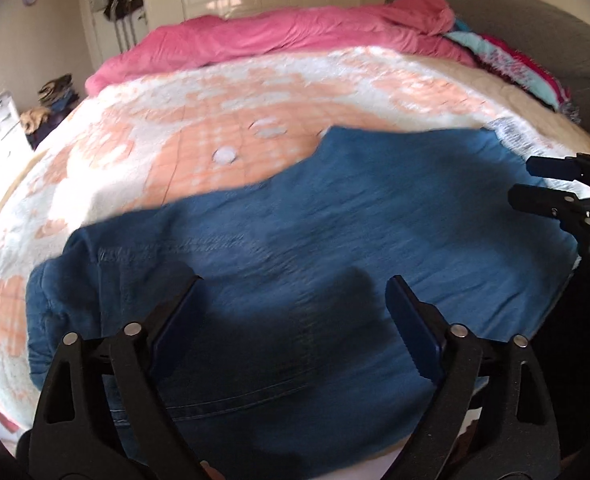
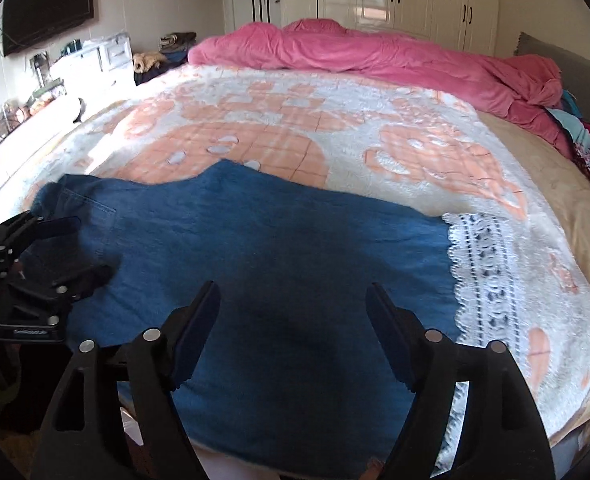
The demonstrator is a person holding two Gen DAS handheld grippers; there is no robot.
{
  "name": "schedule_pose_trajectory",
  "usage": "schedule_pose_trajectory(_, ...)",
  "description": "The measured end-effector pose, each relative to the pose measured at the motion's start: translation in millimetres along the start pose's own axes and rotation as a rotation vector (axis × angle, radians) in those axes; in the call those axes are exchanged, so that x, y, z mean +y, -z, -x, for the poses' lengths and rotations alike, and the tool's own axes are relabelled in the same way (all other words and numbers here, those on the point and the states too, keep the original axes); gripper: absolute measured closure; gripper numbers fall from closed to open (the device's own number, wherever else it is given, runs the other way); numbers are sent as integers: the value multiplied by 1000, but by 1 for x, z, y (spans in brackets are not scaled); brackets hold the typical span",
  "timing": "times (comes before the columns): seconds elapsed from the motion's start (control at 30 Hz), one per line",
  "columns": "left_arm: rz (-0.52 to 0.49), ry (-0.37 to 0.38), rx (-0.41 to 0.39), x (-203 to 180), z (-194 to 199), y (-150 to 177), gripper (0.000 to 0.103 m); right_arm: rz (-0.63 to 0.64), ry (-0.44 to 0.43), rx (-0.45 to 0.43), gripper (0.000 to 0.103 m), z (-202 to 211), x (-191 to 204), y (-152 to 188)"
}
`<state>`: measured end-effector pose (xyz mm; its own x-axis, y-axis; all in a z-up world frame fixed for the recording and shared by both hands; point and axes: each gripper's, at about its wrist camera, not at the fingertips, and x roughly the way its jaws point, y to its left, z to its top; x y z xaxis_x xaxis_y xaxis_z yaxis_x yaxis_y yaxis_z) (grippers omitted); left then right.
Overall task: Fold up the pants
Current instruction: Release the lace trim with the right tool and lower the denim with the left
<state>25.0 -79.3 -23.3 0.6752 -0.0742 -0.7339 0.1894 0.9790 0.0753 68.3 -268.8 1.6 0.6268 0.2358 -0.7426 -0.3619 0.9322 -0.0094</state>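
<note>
Left wrist view shows the blue denim pants lying flat on the patterned bedspread, already doubled lengthwise by the look of them, waist end toward the left. Next step, as judged: grasp one end of the pants and fold it across to the other. Pinch both layers at the edge, lift both corners evenly, and keep the seams aligned. Left gripper hangs above the denim, jaws spread, holding nothing. Right gripper likewise stands released over the cloth, empty.
</note>
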Motion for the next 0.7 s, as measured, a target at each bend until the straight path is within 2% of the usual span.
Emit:
schedule_pose_trajectory(0.13, 38, -12, 14, 25, -5, 7, 19, -42, 75, 81, 29, -24, -14, 13)
schedule_pose_trajectory(0.33, 38, 17, 14, 33, -7, 11, 18, -154, 88, 63, 29, -11, -52, 29)
schedule_pose_trajectory(0.47, 39, 10, 6, 31, -6, 12, 18, -170, 74, 40, 28, -5, -55, 33)
schedule_pose_trajectory(0.6, 28, 14, 49, 27, 7, 10, 14, -298, -43, -61, 27, 29, -68, 41)
schedule_pose_trajectory(0.7, 57, 53, 31, 29, 25, 8, 13, -356, -10, -101, 27, 55, -85, 53)
